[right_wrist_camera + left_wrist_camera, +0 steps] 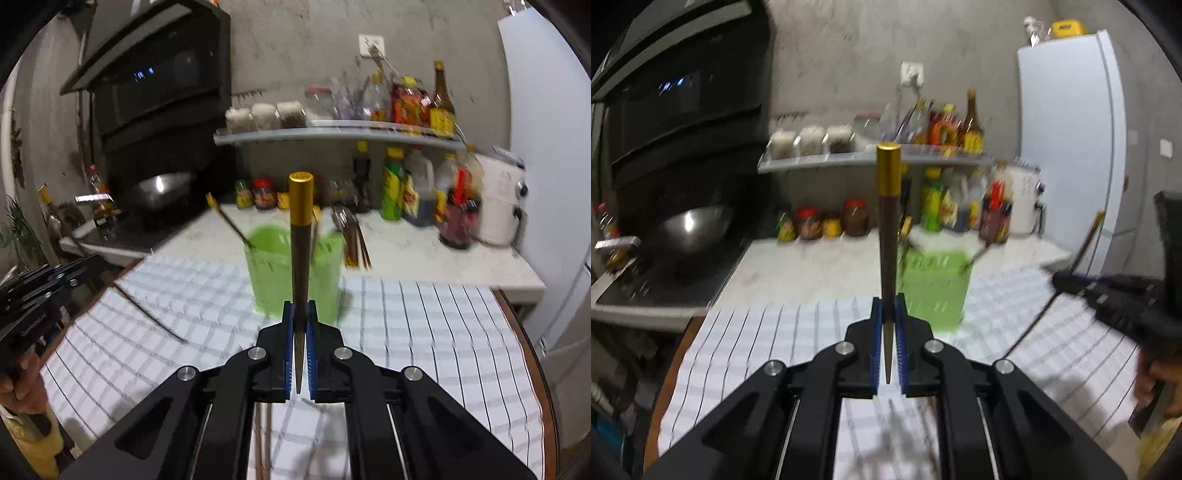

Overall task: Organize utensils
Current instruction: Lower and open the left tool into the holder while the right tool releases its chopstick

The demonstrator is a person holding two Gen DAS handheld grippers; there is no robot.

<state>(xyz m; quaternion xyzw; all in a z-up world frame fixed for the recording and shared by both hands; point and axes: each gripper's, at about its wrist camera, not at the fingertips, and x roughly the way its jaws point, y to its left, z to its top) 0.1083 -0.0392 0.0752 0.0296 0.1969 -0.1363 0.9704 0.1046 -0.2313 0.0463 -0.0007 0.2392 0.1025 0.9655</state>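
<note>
Blue-padded left gripper (888,343) sits nearest the lens, jaws pinched on a gold-capped chopstick (888,236) that stands upright from between my pads, thin tip down, gold end up. Same on my right gripper (300,347): jaws clamped on a second gold-capped chopstick (300,258), also upright. Below both lies a white checked cloth (768,332) on a round wooden table. Left to right in the left wrist view: dark stove with a steel wok (690,229), jars along the counter, a green utensil holder (934,288) just behind my chopstick, then the white fridge (1071,147). Holder stands on the cloth's far edge with some utensils already in it. Right wrist view shows more chopsticks (356,247) leaning beside the holder. Frames are motion-blurred.
</note>
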